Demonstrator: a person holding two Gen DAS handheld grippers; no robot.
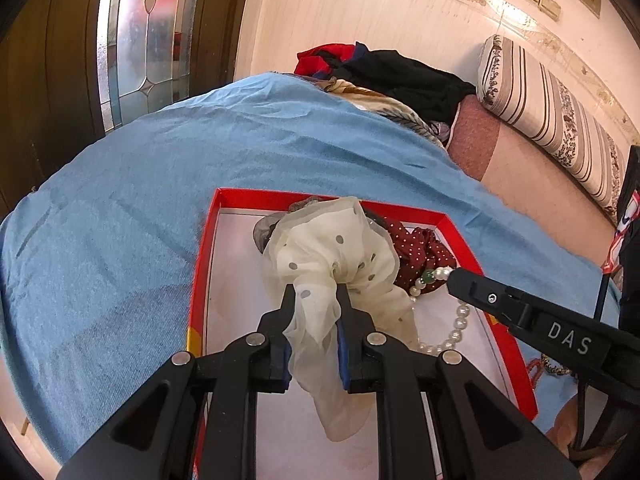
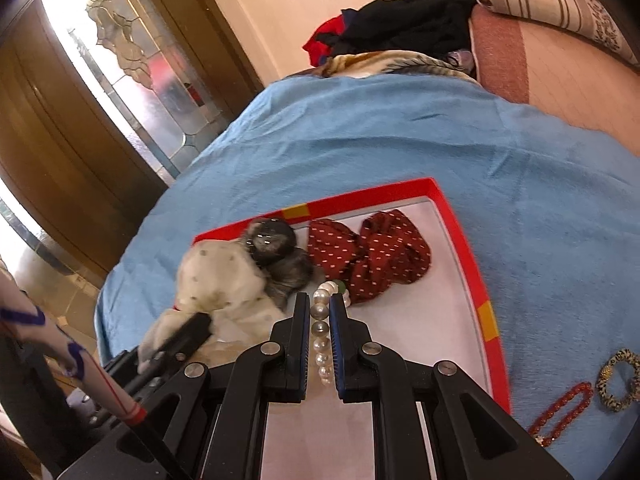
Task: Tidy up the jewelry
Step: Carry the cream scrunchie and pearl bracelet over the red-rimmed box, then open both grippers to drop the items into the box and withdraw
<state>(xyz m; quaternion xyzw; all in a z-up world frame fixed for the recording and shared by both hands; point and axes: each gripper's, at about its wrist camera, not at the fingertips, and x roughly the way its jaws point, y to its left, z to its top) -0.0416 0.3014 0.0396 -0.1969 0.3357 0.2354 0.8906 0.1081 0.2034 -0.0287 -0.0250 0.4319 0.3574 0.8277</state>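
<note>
A red-rimmed box (image 1: 460, 236) with a white floor lies on a blue bedspread. My left gripper (image 1: 316, 292) is shut on a cream dotted scrunchie (image 1: 332, 248) over the box. My right gripper (image 2: 320, 300) is shut on a pearl bracelet (image 2: 321, 332) with a green bead, low in the box; in the left wrist view it reaches in from the right (image 1: 452, 276), with the pearls (image 1: 456, 328) hanging below. A dark red dotted scrunchie (image 2: 372, 256) and a grey one (image 2: 280, 256) lie in the box.
A red bead bracelet (image 2: 560, 412) and a leopard-print scrunchie (image 2: 618, 380) lie on the blue bedspread (image 2: 540, 220) right of the box. Piled clothes (image 1: 392, 72) and a striped bolster (image 1: 552, 116) sit at the far end. A wooden glass-panelled door (image 1: 140, 40) stands left.
</note>
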